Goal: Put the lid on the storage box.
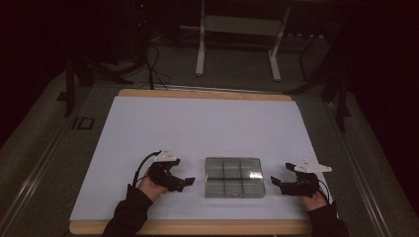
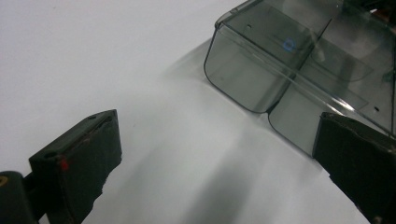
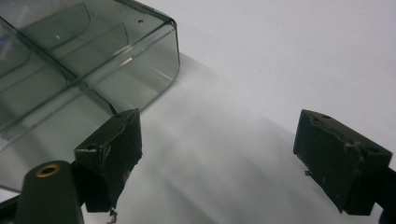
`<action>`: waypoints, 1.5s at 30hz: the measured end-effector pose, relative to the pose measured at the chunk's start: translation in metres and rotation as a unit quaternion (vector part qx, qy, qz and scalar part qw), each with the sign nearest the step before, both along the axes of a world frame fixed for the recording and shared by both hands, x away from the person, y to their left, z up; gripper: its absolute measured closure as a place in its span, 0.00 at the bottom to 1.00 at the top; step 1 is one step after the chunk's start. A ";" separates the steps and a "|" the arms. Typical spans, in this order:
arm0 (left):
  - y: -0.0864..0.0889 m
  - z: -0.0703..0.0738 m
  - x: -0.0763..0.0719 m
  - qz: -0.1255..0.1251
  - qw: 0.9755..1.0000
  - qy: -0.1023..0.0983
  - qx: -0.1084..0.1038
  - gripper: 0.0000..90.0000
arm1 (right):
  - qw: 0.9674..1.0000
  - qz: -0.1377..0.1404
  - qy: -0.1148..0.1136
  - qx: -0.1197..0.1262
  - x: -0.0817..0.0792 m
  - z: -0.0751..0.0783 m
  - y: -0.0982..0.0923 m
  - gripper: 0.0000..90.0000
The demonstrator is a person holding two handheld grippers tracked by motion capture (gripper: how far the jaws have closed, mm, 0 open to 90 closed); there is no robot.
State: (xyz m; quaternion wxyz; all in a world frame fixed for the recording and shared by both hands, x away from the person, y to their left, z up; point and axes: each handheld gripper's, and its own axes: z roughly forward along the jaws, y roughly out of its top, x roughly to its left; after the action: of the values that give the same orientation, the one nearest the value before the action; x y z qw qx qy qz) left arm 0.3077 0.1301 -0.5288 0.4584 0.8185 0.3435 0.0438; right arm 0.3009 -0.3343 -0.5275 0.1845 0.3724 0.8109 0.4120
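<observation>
Two open grippers, left gripper (image 1: 189, 181) and right gripper (image 1: 274, 184), flank a clear box (image 1: 233, 177).

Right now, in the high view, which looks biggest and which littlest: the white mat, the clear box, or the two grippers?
1. White mat, by far the biggest.
2. Clear box.
3. Left gripper and right gripper: these look about alike, so I won't rank them.

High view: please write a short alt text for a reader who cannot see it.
A clear plastic compartment box sits near the front of a white table, between two open hand-held grippers, the left gripper and the right gripper, each pointing at it. Dark floor and a metal stand lie beyond.
</observation>
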 end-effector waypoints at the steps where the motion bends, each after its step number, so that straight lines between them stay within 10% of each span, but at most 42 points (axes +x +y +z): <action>1: 0.001 0.000 -0.001 -0.001 1.000 0.000 0.000 0.03 | 1.000 0.000 0.000 0.000 0.000 0.000 0.000 0.17; 45: 0.048 -0.012 -0.023 0.069 0.997 -0.023 -0.001 0.03 | 0.998 -0.050 -0.024 0.006 -0.016 -0.005 -0.031 0.17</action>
State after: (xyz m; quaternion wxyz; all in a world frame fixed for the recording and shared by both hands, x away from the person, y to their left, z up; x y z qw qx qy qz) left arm 0.2845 0.1777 -0.5405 0.4631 0.7909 0.3888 0.0941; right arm 0.2845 -0.3658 -0.5321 0.2218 0.4037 0.7843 0.4155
